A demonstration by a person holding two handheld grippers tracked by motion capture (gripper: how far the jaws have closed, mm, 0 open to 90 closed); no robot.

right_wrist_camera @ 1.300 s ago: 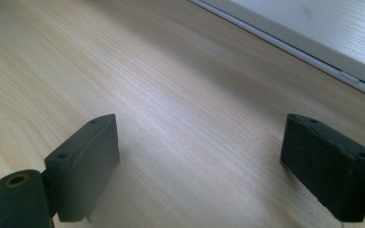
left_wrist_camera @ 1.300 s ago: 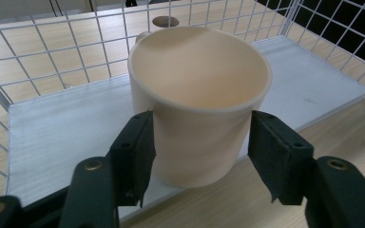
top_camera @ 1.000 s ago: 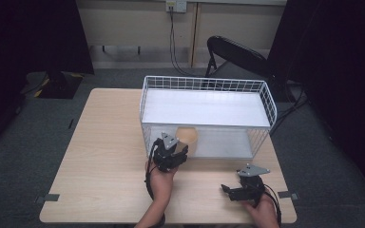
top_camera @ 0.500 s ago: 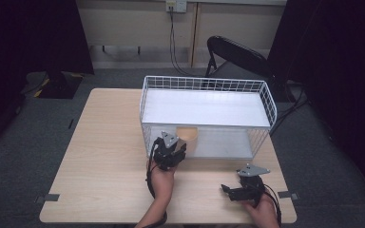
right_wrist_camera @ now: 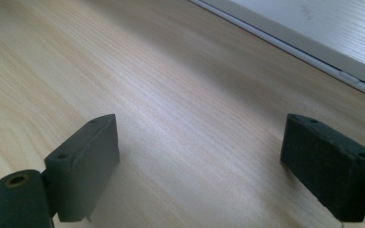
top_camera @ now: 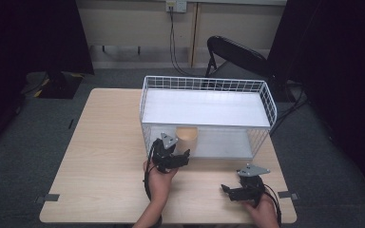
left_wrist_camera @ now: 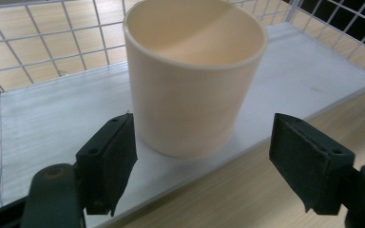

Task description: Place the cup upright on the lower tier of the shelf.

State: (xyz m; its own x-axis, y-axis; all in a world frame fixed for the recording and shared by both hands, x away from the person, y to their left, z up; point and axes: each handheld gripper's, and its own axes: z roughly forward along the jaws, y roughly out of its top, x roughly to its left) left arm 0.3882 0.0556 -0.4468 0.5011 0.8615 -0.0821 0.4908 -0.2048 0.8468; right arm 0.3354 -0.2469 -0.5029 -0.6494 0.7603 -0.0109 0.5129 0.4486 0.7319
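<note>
A cream cup (top_camera: 187, 137) stands upright at the front edge of the lower white shelf (left_wrist_camera: 52, 118) of a white wire rack (top_camera: 209, 80). My left gripper (top_camera: 178, 154) sits just in front of it, and its jaws have just been opening. In the left gripper view the left gripper (left_wrist_camera: 204, 130) is open, its pads apart on either side of the cup (left_wrist_camera: 190, 80) and off its wall. My right gripper (top_camera: 225, 190) rests near the table's front right. It is open over bare wood, with nothing between the jaws of the right gripper (right_wrist_camera: 202, 133).
The rack takes up the back right of the wooden table (top_camera: 100, 142), and its upper shelf (top_camera: 204, 107) overhangs the cup. A black chair (top_camera: 233, 54) stands behind the table, and cables hang down the back wall. The rack's base edge (right_wrist_camera: 313, 52) lies ahead of the right gripper.
The left gripper's jaws have spread away from the cup, which now stands free on the lower shelf. Both hands have stayed in place.
</note>
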